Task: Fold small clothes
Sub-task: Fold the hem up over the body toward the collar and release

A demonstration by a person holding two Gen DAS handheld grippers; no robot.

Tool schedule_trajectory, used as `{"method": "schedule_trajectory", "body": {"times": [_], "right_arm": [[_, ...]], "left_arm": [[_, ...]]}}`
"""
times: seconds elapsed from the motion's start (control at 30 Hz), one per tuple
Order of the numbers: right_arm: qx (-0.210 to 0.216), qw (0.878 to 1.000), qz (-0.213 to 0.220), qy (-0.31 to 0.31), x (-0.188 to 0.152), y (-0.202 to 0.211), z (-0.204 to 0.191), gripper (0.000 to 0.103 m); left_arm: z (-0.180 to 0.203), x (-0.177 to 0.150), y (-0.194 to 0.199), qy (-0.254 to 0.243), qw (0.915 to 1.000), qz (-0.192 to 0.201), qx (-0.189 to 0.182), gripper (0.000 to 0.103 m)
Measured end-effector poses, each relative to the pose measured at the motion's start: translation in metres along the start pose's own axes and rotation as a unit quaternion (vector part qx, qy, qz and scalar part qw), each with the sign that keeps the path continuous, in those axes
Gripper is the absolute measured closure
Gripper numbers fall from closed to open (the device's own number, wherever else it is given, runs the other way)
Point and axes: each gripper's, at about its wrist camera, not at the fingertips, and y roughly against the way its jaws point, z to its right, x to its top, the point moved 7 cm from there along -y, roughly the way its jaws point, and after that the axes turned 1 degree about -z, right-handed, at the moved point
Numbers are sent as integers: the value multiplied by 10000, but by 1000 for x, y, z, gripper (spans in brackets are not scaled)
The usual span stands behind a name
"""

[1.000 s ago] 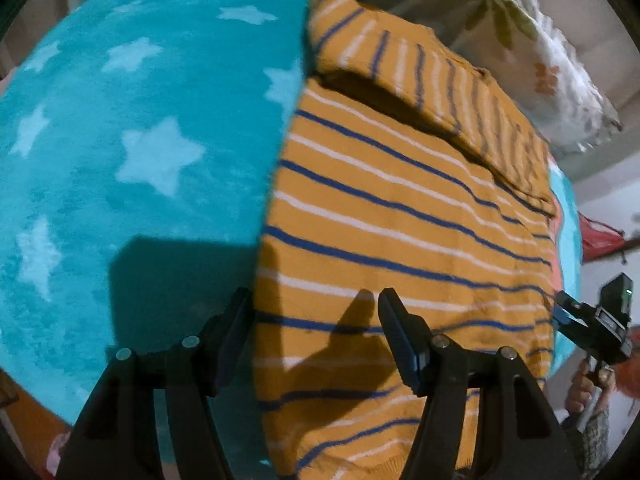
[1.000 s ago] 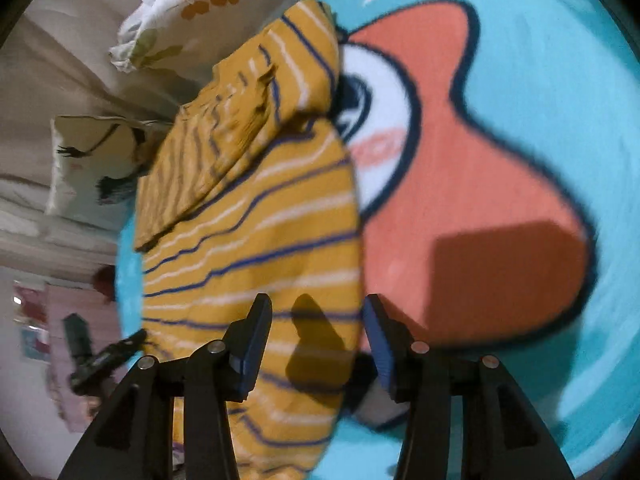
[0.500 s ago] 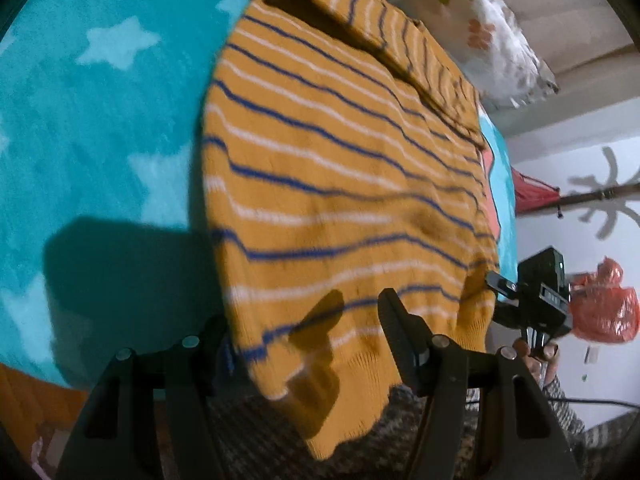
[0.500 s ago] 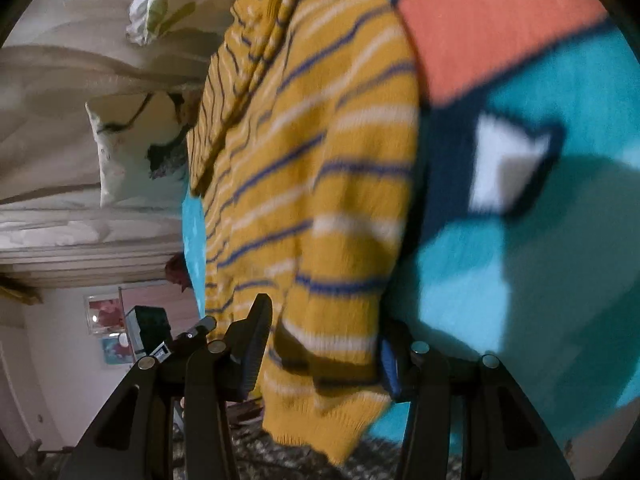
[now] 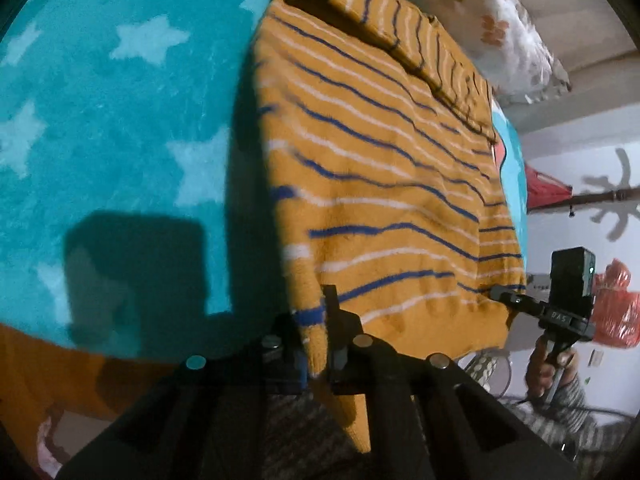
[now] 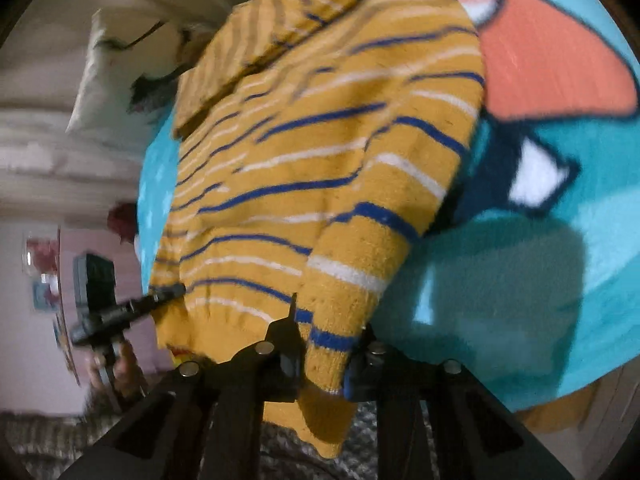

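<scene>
An orange knit sweater (image 5: 380, 184) with blue and white stripes lies on a teal star blanket (image 5: 120, 120), one sleeve folded across its far end. My left gripper (image 5: 314, 314) is shut on the near left corner of the hem, and the cloth bunches between its fingers. In the right wrist view the sweater (image 6: 320, 140) hangs up from the blanket toward my right gripper (image 6: 324, 320). Its jaws are closing with the near right hem corner pinched between them. Each gripper also shows at the other's hem corner: the right gripper (image 5: 504, 294) and the left gripper (image 6: 168, 292).
Floral pillows (image 5: 508, 20) lie past the sweater's far end. The blanket (image 6: 520, 280) carries an orange and white cartoon patch on the right side. A red plastic bag (image 5: 612, 304) hangs by the wall. A person's hand (image 5: 548, 364) holds the right gripper's handle.
Both grippers went from open to closed on the sweater's hem corners. The near edge has lifted off the blanket and hangs closer to the cameras.
</scene>
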Motion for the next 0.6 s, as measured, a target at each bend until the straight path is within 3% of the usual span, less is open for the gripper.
{"method": "schedule_trajectory", "body": {"times": [0.1,0.2,0.33,0.6], "right_arm": [[-169,9980,-574,216,-30,4,8,91],[-54,9957,-917,-144,-53,3,25,91],[195,9955,-848,-365,-45,0,29,91],[382,9972,-639,-12,-14,13,22,90]], "left_arm": [[-2,-23,-4,189,9996,-218,-68,99],[-5,-37,-14,455,9982,-383,-106,99],[-13,-31,-7,762,9967,-196,-184,99],[2,-11,14,714,9967,294,-259,99]]}}
